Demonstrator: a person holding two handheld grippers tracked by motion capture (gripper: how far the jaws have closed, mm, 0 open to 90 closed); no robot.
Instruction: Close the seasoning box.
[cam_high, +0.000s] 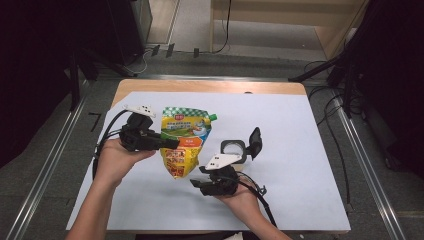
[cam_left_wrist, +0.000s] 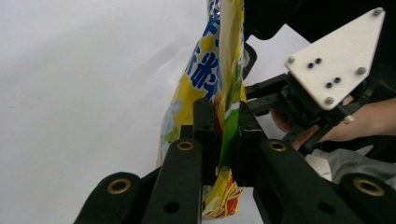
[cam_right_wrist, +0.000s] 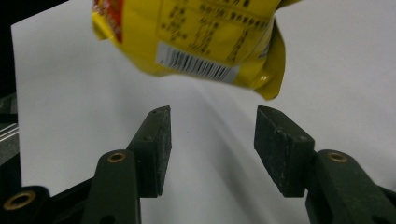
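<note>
A yellow spouted pouch (cam_high: 184, 140) with a green cap (cam_high: 212, 117) hangs just above the white table cover. My left gripper (cam_high: 172, 143) comes in from the left and is shut on the pouch's side edge. In the left gripper view the two pads (cam_left_wrist: 205, 135) pinch the thin pouch (cam_left_wrist: 224, 70) between them. My right gripper (cam_high: 196, 177) sits low, just below and right of the pouch's bottom corner, jaws open. In the right gripper view its gripper (cam_right_wrist: 212, 126) has nothing between the pads, and the pouch's barcode end (cam_right_wrist: 201, 37) hangs beyond them.
A small clear round container (cam_high: 234, 148) with a black flip lid (cam_high: 255, 141) standing open sits on the white cover (cam_high: 300, 150), just behind the right hand. The table's wooden edge runs along the back, with dark stands and cables on the floor around it.
</note>
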